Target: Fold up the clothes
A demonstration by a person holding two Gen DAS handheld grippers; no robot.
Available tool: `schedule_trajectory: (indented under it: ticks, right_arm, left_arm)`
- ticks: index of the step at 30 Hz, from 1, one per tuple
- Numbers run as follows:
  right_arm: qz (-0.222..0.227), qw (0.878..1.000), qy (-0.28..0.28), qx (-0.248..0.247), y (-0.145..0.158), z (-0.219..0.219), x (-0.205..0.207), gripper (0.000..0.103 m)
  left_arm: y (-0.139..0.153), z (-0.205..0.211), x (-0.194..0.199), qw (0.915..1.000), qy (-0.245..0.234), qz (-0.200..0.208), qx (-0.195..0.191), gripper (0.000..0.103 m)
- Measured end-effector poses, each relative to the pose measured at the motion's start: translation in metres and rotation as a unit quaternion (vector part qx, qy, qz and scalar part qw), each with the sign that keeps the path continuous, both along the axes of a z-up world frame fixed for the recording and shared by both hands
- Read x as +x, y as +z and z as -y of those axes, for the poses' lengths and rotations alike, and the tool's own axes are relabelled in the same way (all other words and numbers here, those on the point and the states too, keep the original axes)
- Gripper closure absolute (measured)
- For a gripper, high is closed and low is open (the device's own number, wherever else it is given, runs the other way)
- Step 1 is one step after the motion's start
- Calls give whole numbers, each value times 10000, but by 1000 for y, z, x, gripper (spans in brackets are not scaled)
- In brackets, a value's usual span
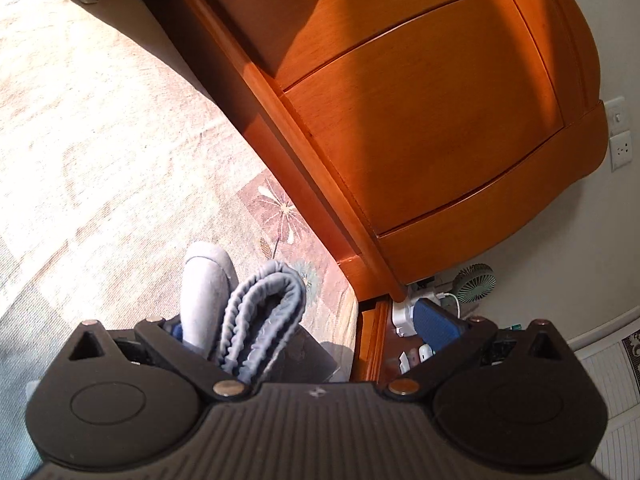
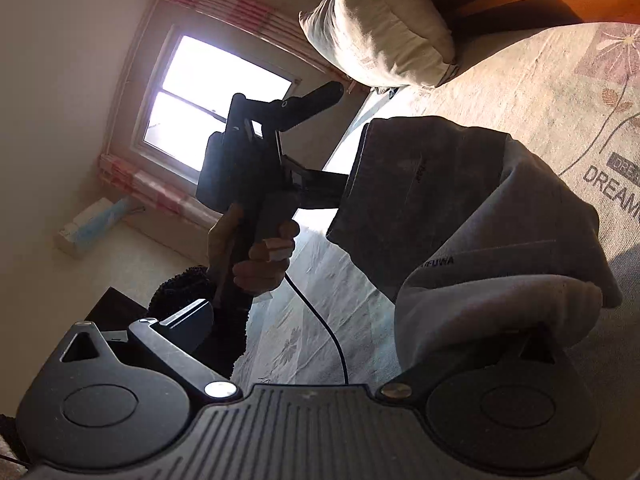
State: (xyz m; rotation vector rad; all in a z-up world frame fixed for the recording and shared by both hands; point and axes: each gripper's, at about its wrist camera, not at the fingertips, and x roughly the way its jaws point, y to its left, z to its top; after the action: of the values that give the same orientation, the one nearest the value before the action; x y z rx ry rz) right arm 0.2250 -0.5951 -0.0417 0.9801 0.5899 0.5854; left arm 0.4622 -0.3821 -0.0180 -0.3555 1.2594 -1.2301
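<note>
The bed [image 2: 540, 92], covered in a pale flowered sheet with printed lettering at the right edge of the right wrist view, fills the left half of the left wrist view, with an orange wooden headboard [image 1: 420, 92] across the upper right. A cream pillow [image 2: 380, 28] lies at the top centre of the right wrist view, beside a bright window [image 2: 212, 100] at upper left.

The grey garment [image 2: 460, 208] hangs lifted above the bed in the centre right of the right wrist view, its long axis running from the frame's middle down toward the lower right. Its lower end is draped over the right gripper [image 2: 500, 336], so I cannot tell how far that gripper's jaws stand apart. The garment's far edge sits at the left gripper [image 2: 320, 190], held by a hand [image 2: 260, 256]; the contact is in shadow against the window glare, so its grip cannot be judged there.

In the left wrist view, a gathered elastic waistband [image 1: 260, 316] loops upward from the lower centre, bunched against the near-left finger; the blue-padded finger stands well apart at right, jaws wide.
</note>
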Motion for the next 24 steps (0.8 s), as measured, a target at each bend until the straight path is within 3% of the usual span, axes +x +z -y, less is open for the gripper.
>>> schedule_trajectory:
  ticks: [6, 10, 14, 18, 24]
  right_arm:
    - [-170, 9988, -437, -144, -26, -14, -6, 0]
    - [-150, 9985, -501, -186, -32, -18, -7, 0]
    - [-159, 9980, -544, -277, -36, -19, -8, 0]
    - [-225, 9969, -682, -333, -44, -18, -14, 0]
    - [-355, 9908, -1255, -353, -66, -11, -33, 0]
  left_arm:
    - [-22, 17, 11, 9992, -67, 146, 358, 1]
    - [-17, 14, 27, 9972, 477, 398, 414, 1]
    - [7, -14, 34, 9869, 1454, 658, 237, 1]
    - [4, -24, 5, 9938, 1007, 446, -121, 1]
    - [-60, -21, -53, 9983, 577, -47, 62, 1]
